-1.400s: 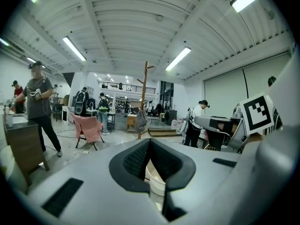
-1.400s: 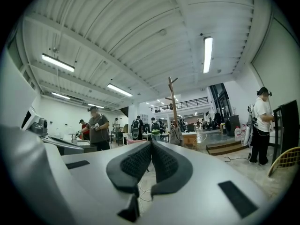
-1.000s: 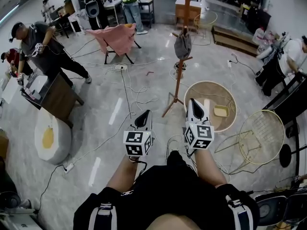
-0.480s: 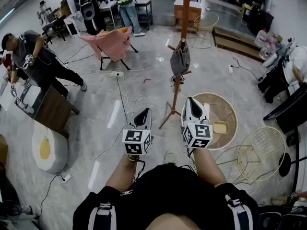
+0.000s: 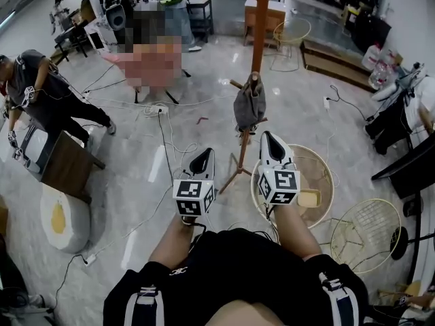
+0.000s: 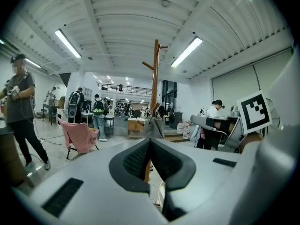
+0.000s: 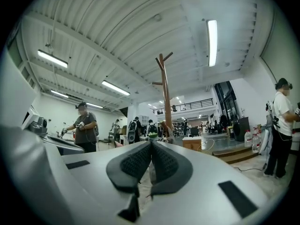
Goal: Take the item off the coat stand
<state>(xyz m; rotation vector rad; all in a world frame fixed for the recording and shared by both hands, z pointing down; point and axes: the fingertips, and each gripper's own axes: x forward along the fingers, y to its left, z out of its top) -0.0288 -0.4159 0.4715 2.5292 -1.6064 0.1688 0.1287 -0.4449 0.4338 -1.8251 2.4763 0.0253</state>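
- A grey bag (image 5: pixel 249 109) hangs on the stand (image 5: pixel 258 19).
- Left gripper (image 5: pixel 202 160): jaws together, holding nothing.
- Right gripper (image 5: pixel 270 143): jaws together, holding nothing.

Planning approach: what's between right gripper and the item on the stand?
Nothing: head view shows only bare floor between right gripper and item; the stand's pole is just left.

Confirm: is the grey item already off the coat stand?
No, the grey item hangs from a peg on the coat stand.
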